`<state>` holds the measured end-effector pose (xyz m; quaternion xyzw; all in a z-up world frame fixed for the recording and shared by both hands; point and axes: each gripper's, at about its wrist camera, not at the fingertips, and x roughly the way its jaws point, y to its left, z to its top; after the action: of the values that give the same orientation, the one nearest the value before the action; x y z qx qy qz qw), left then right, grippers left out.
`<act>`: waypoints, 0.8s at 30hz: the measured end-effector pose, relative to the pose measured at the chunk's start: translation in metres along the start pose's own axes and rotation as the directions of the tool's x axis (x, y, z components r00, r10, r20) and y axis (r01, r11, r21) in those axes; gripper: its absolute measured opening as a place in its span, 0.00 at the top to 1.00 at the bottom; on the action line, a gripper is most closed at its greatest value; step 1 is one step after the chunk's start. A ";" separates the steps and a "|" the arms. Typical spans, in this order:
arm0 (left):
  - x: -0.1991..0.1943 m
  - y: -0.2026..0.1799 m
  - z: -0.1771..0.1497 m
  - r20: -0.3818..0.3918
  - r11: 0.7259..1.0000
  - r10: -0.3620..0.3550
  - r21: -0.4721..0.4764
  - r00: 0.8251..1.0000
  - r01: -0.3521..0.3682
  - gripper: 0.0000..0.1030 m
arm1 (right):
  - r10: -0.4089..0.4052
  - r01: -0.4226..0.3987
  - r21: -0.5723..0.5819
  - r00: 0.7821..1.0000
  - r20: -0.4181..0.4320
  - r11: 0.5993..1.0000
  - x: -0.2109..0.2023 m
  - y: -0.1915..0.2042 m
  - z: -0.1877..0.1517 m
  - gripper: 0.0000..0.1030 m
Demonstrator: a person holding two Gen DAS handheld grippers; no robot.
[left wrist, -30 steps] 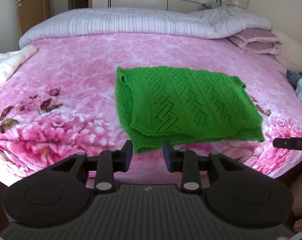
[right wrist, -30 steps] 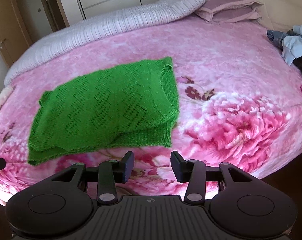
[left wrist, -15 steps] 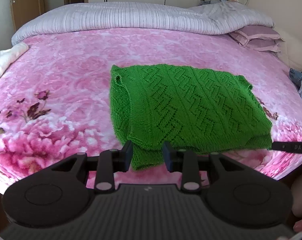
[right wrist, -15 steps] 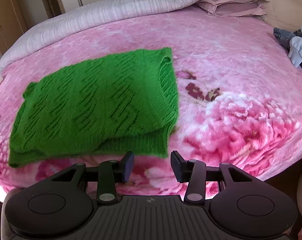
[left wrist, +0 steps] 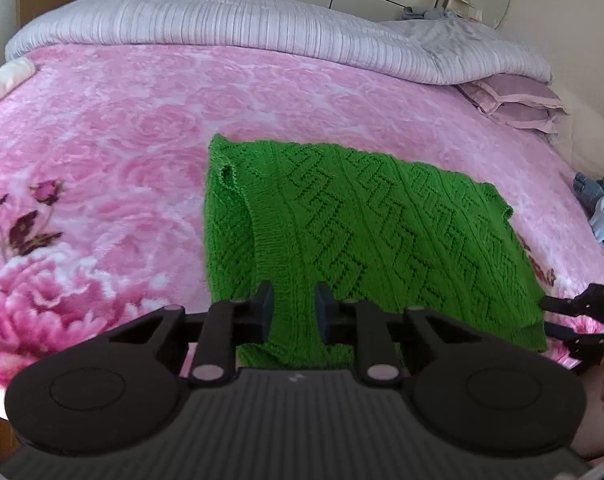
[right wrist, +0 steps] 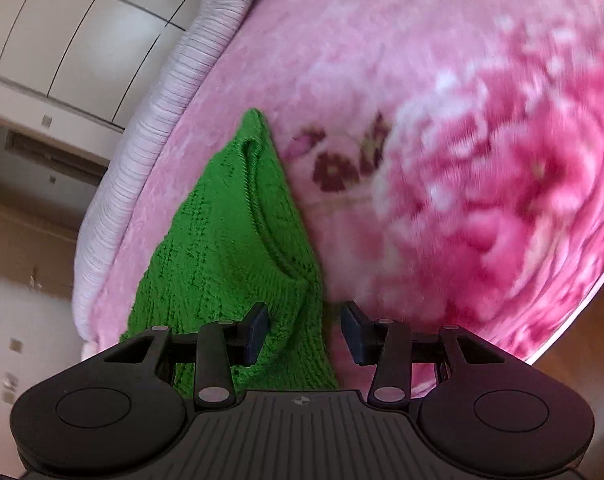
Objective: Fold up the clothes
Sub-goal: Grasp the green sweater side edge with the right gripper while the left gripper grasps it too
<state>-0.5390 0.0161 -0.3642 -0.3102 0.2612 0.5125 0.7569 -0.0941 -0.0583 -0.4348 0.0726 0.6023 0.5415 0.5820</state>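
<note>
Left wrist view: the green knitted sweater lies folded on the pink floral blanket, its long axis running from the near left to the far right, with the neckline at the left end. The left gripper sits over the sweater's near-left edge; its jaws are closing, with knit fabric between them, though the pads do not yet visibly press it. The right gripper shows at the sweater's near-right corner. In the right wrist view, rolled and blurred, the right gripper stands fairly wide open around the sweater's ribbed edge, holding nothing. A folded lilac quilt lies along the far side.
</note>
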 end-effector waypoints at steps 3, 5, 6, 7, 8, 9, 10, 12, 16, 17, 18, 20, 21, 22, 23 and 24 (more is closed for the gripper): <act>0.010 0.005 0.000 -0.014 1.000 -0.019 -0.015 1.000 0.019 0.90 | 0.050 -0.050 0.027 0.999 0.010 0.998 0.005 -0.004 0.001 0.57; 0.017 0.008 -0.001 -0.025 0.999 -0.034 -0.028 0.999 0.033 0.91 | 0.081 -0.081 0.029 0.997 0.007 0.996 0.009 -0.003 0.002 0.57; 0.021 0.010 -0.002 -0.036 0.999 -0.036 -0.032 0.999 0.035 0.91 | 0.086 -0.086 0.021 0.996 0.009 0.996 0.011 -0.002 0.001 0.57; 0.027 0.012 -0.005 -0.053 0.999 -0.031 -0.031 0.998 0.029 0.91 | 0.091 -0.091 0.013 0.996 0.011 0.996 0.013 -0.001 0.001 0.57; 0.032 0.013 -0.007 -0.070 0.999 -0.025 -0.030 0.997 0.023 0.93 | 0.096 -0.096 0.005 0.995 0.013 0.995 0.015 0.000 0.000 0.57; 0.036 0.015 -0.009 -0.080 0.999 -0.023 -0.031 0.997 0.020 0.93 | 0.101 -0.101 -0.003 0.995 0.014 0.995 0.018 0.001 -0.001 0.57; 0.036 0.017 -0.011 -0.074 0.999 -0.030 -0.039 0.997 0.027 0.93 | 0.106 -0.106 -0.010 0.994 0.016 0.994 0.020 0.002 -0.001 0.57; 0.035 0.019 -0.010 -0.069 0.998 -0.040 -0.050 0.997 0.037 0.94 | 0.112 -0.111 -0.004 0.994 0.016 0.994 0.022 0.000 -0.001 0.57; 0.034 0.021 -0.010 -0.065 0.998 -0.051 -0.041 0.997 0.048 0.94 | 0.109 -0.109 -0.011 0.994 0.012 0.994 0.022 0.001 -0.001 0.57; 0.036 0.021 -0.010 -0.067 0.998 -0.051 -0.034 0.996 0.049 0.93 | 0.104 -0.104 -0.017 0.995 0.011 0.994 0.022 0.002 -0.002 0.58; 0.037 0.021 -0.011 -0.066 0.998 -0.051 -0.035 0.996 0.049 0.93 | 0.083 -0.082 -0.041 0.997 0.011 0.996 0.024 0.005 -0.003 0.60; 0.039 0.022 -0.011 -0.065 0.998 -0.052 -0.037 0.997 0.049 0.93 | 0.041 -0.039 -0.089 0.999 0.010 0.995 0.030 0.013 -0.005 0.73; 0.040 0.022 -0.011 -0.064 0.998 -0.052 -0.039 0.997 0.049 0.93 | 0.021 -0.020 -0.114 1.000 0.009 0.993 0.030 0.017 -0.005 0.74; 0.041 0.022 -0.011 -0.064 0.998 -0.053 -0.043 0.997 0.050 0.93 | 0.001 0.000 -0.139 1.000 0.007 0.990 0.031 0.021 -0.006 0.77; 0.039 0.024 -0.011 -0.062 0.997 -0.057 -0.057 0.996 0.054 0.94 | -0.026 0.026 -0.158 1.000 0.002 0.987 0.033 0.026 -0.005 0.78; 0.037 0.026 -0.010 -0.059 0.995 -0.065 -0.074 0.996 0.060 0.94 | -0.047 0.045 -0.171 0.999 -0.005 0.984 0.035 0.028 -0.004 0.79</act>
<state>-0.5517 0.0386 -0.4029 -0.3609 0.2559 0.4879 0.7525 -0.1238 -0.0243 -0.4368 0.0059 0.5577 0.5780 0.5957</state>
